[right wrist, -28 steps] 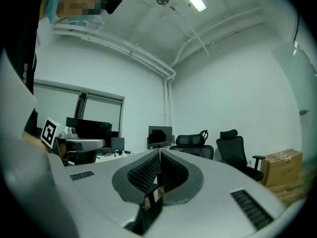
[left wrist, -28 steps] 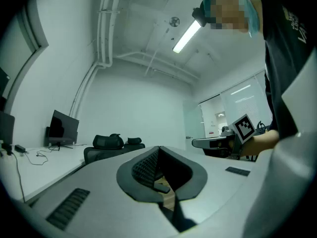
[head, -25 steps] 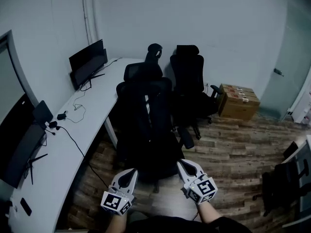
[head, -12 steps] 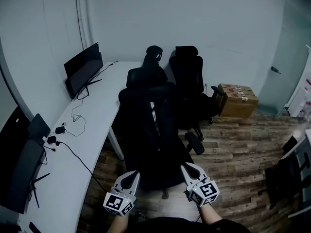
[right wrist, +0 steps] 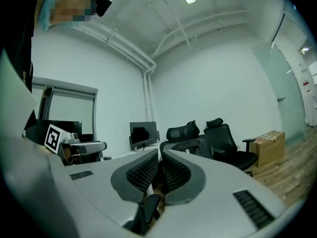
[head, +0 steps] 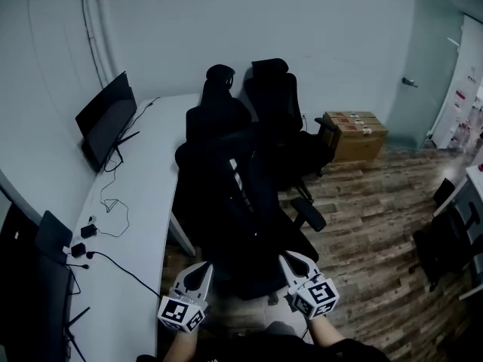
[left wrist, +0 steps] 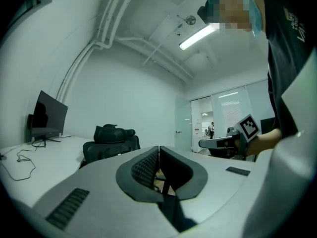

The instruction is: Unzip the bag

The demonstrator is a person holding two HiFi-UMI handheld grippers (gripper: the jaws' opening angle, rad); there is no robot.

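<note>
Chairs crowd the middle of the head view, and no bag shows among them in any view. If it is here, I judge it lies somewhere in the dark mass of the nearest black mesh office chair [head: 234,202], where I cannot make anything out. My left gripper [head: 202,271] and my right gripper [head: 289,261] hang low at the bottom of the frame, just short of that chair's seat, each with its fingers [left wrist: 143,167] pressed together on nothing.

Doing this step well means finding the bag first. I should bring the fingers in toward the seat until a zip line and its pull can be told from the black fabric. Then I would part one pair to pinch the pull and pin the cloth beside it with the other, so the slider runs instead of dragging the bag along.

Two more black high-backed chairs [head: 275,96] stand behind the nearest one, toward the upper middle. A long white bench [head: 143,194] curves along the left, carrying a black flat monitor [head: 106,115] and a loose black cable with adapters [head: 87,232]. A brown cardboard box [head: 355,134] rests on the wooden plank floor [head: 362,225] at upper right. The black padded armrest [head: 309,213] juts out right of centre and could catch my right gripper on the way in.
</note>
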